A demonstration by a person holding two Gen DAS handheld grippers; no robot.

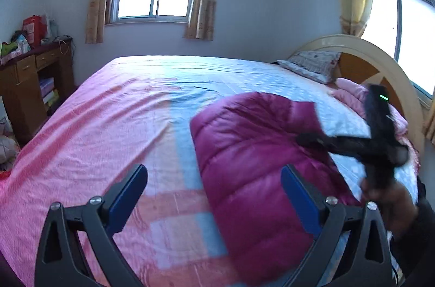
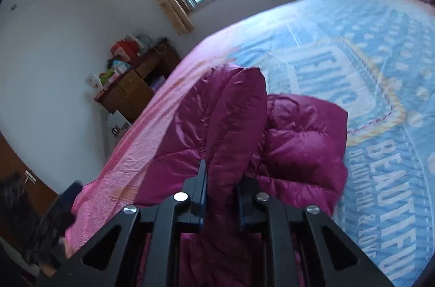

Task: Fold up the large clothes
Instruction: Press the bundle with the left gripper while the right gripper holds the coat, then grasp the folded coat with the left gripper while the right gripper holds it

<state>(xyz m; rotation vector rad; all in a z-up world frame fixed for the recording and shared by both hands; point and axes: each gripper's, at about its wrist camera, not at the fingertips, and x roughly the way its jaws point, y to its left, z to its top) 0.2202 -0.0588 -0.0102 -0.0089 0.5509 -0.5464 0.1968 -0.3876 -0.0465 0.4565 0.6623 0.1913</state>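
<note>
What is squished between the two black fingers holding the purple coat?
A fold of the purple coat itself, pinched by the right gripper, seen in the right wrist view.

Black tool arms, blue pads, silver screws, dark sleeve.

The right claw pinches a fold of the magenta puffer jacket (quilted, shiny) above the bedsheet.

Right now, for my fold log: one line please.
left gripper: open, empty | right gripper: shut on jacket | bed: jacket partly folded
</note>
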